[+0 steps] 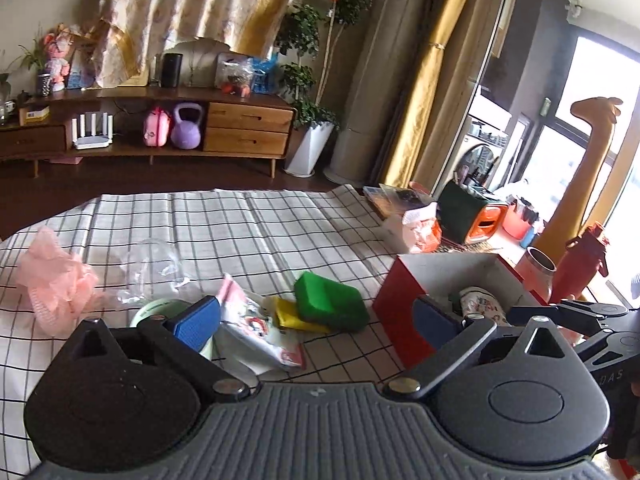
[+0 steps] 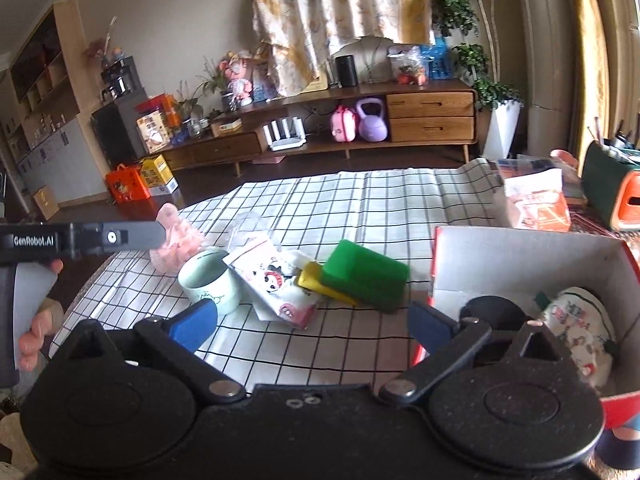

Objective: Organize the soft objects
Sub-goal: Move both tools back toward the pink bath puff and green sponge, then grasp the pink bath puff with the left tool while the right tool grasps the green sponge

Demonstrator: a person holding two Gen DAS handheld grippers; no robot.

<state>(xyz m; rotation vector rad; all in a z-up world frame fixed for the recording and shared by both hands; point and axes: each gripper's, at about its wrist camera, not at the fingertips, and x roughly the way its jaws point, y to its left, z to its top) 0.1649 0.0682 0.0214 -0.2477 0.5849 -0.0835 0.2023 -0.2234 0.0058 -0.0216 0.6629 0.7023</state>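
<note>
On the far left of the checked tablecloth (image 1: 280,216), a pink mesh puff (image 1: 52,280) is lying by itself, with a crumpled clear plastic bag (image 1: 160,268) just to its right. Neither hand is reaching for these yet.

Next comes a pale green cup (image 2: 210,282), standing upright and touching a white packet with a panda print (image 2: 276,284). The cup is hard, so by my reading it is not wanted in the box; the packet is better lifted away from it by the free edge on its near side, so the cup is not tipping.

The left gripper (image 1: 316,320) is hovering over this cluster with its blue fingers (image 1: 198,322) spread wide and nothing between them. The right gripper (image 2: 312,322) is hanging beside it, likewise fully spread and empty.

Right of the packet, a green sponge (image 2: 366,276) is lying partly on top of a yellow sponge (image 2: 316,280). Taking the green one first looks wisest, since it is covering the yellow one; a squeeze across its narrower sides with a light grip is suiting something this squashy.

Farthest right, the red box (image 2: 520,248) is standing open, with a printed cloth pouch (image 2: 580,320) already lying inside. There is bare floor at its far side, so the next soft thing is best carried over the near wall and released low there.
</note>
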